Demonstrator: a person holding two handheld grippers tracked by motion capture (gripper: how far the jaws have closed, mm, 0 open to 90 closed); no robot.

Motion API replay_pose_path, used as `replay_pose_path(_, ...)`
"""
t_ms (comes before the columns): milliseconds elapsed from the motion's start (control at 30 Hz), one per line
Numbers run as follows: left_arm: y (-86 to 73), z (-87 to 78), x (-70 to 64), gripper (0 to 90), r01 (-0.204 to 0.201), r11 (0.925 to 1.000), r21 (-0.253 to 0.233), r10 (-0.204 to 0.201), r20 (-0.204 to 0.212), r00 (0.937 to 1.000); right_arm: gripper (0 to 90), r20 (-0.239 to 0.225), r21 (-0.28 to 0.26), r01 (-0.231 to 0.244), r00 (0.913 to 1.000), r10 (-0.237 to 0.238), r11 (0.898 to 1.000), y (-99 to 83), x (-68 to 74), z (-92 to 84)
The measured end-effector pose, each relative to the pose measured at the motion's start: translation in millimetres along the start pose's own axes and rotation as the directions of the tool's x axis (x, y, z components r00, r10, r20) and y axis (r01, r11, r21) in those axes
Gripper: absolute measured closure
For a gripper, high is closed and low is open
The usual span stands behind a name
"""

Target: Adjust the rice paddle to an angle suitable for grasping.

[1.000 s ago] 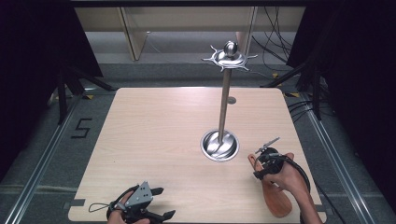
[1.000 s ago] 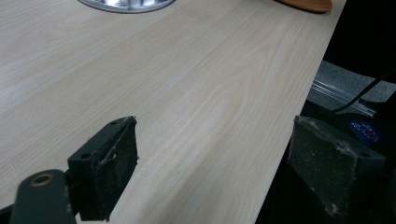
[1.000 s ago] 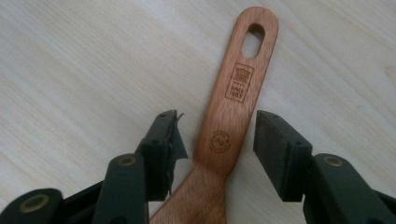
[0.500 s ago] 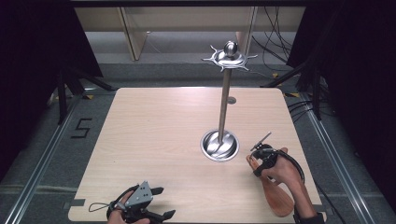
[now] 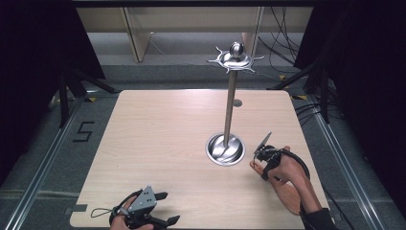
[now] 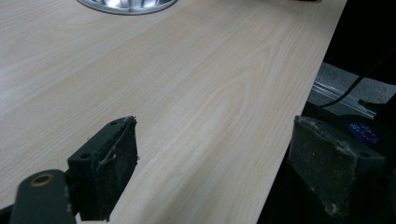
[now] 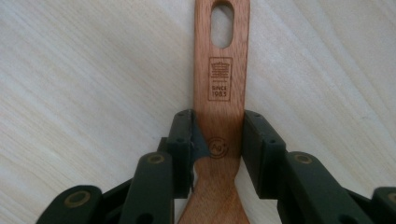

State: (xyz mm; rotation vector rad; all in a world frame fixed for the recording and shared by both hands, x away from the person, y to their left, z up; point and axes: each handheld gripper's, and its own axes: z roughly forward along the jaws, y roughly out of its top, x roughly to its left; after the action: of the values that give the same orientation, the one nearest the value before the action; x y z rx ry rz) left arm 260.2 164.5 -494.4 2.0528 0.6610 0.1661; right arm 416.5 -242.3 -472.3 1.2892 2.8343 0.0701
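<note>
- Now, at the near left edge of the pale wooden tabletop (image 5: 158, 134), our left gripper (image 5: 143, 213) rests with fingers released.
- Centre: the tall chrome hook stand (image 5: 229, 110).
- Right: our right gripper (image 7: 218, 140) has drawn nearer, fingers clenched on the reddish wooden spatula (image 7: 219, 93); hanging probably follows.
- Its own view reveals the handle's slot.

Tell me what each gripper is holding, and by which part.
The right gripper clamps the wooden spatula by its handle. The left gripper holds nothing.
</note>
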Motion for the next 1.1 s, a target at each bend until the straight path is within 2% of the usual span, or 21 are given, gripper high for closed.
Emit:
replay_pose_path(33,0.0,0.3,-0.6,14.9,0.004,1.0000,0.002,-0.004,-0.008,1.0000,66.8,-0.003,-0.002,-0.025,0.9997,0.025,1.000,-1.1,1.6,-1.4)
replay_pose_path(133,-0.6,0.7,-0.3,14.9,0.027,0.9996,0.006,-0.027,-0.015,0.9995,66.9,-0.003,-0.122,-0.008,1.0000,0.008,0.992,-13.9,-7.1,-13.9)
replay_pose_path(200,-1.0,1.9,-0.2,14.8,0.025,0.9997,-0.002,-0.025,-0.018,0.9995,66.9,-0.010,-0.139,-0.027,0.9996,0.025,0.990,-18.3,-7.4,-18.6)
replay_pose_path(233,-1.0,2.4,-2.4,14.9,0.047,0.9987,-0.019,-0.047,-0.011,0.9988,66.9,-0.012,-0.200,-0.040,0.9992,0.039,0.979,-28.3,-10.3,-26.2)
replay_pose_path(300,-0.1,0.4,0.9,14.9,0.018,0.9996,0.020,-0.018,-0.012,0.9998,66.9,-0.025,-0.220,-0.052,0.9985,0.048,0.974,-31.7,-10.6,-28.4)
replay_pose_path(400,-0.4,1.0,0.5,14.9,0.009,0.9998,0.020,-0.009,-0.013,0.9999,66.9,-0.044,-0.304,-0.060,0.9978,0.050,0.951,-47.1,-11.9,-38.3)
replay_pose_path(433,-0.1,0.7,0.9,14.9,0.002,0.9997,0.024,-0.002,-0.009,1.0000,66.9,-0.061,-0.314,-0.091,0.9953,0.076,0.945,-50.9,-10.2,-40.8)
replay_pose_path(467,0.9,1.0,0.9,14.9,-0.008,0.9998,0.019,0.008,-0.017,0.9998,67.0,-0.056,-0.359,-0.080,0.9964,0.064,0.930,-59.2,-14.8,-46.1)
replay_pose_path(600,0.5,2.2,-0.4,14.8,0.003,1.0000,0.005,-0.003,-0.009,1.0000,67.0,-0.064,-0.390,-0.095,0.9951,0.076,0.916,-66.1,-16.4,-53.3)
replay_pose_path(633,0.6,1.0,0.8,14.8,-0.014,0.9996,0.026,0.014,-0.010,0.9999,67.0,-0.062,-0.407,-0.097,0.9950,0.079,0.908,-67.9,-17.1,-55.7)
replay_pose_path(667,0.0,1.8,-1.4,14.8,0.022,0.9997,0.014,-0.022,-0.017,0.9996,67.0,-0.055,-0.421,-0.095,0.9953,0.079,0.902,-69.7,-18.7,-59.0)
replay_pose_path(700,0.7,1.6,-0.1,14.8,-0.005,1.0000,0.007,0.005,-0.007,1.0000,67.0,-0.047,-0.452,-0.085,0.9963,0.071,0.888,-73.4,-21.6,-64.8)
replay_pose_path(767,-0.1,1.9,-2.3,14.8,0.030,0.9995,0.002,-0.030,-0.008,0.9995,67.0,-0.045,-0.481,-0.071,0.9974,0.056,0.874,-76.0,-23.5,-68.6)
replay_pose_path(800,-0.3,2.0,-2.3,14.8,0.032,0.9995,0.000,-0.032,-0.007,0.9995,67.0,-0.045,-0.481,-0.071,0.9974,0.056,0.874,-76.0,-23.5,-68.6)
replay_pose_path(833,-0.3,1.9,-2.2,14.8,0.032,0.9995,-0.001,-0.032,-0.008,0.9995,67.0,-0.023,-0.523,-0.051,0.9987,0.046,0.851,-78.8,-25.3,-72.5)
replay_pose_path(867,0.2,1.2,-1.2,14.8,0.025,0.9996,0.010,-0.025,0.000,0.9997,67.0,-0.023,-0.523,-0.051,0.9987,0.046,0.851,-78.8,-25.3,-72.5)
replay_pose_path(900,1.1,0.6,0.2,14.8,-0.008,0.9999,0.012,0.008,0.004,1.0000,67.0,-0.021,-0.537,-0.058,0.9983,0.055,0.842,-80.0,-23.2,-75.9)
replay_pose_path(967,0.3,0.8,-1.7,14.9,0.024,0.9996,0.012,-0.024,0.000,0.9997,67.0,-0.026,-0.540,-0.058,0.9983,0.052,0.840,-80.5,-22.5,-79.3)
replay_pose_path(1000,0.4,0.8,-1.3,14.9,0.018,0.9998,0.011,-0.018,-0.001,0.9998,67.0,-0.032,-0.570,-0.076,0.9970,0.070,0.818,-81.0,-18.8,-84.9)
replay_pose_path(1067,1.0,0.9,0.1,14.8,-0.003,1.0000,0.007,0.003,0.006,1.0000,67.0,-0.031,-0.562,-0.069,0.9976,0.063,0.824,-81.4,-19.8,-89.5)
replay_pose_path(1100,1.0,0.7,0.3,14.9,-0.008,0.9999,0.011,0.008,0.001,1.0000,67.0,-0.041,-0.590,-0.086,0.9962,0.077,0.802,-81.6,-17.2,-90.7)
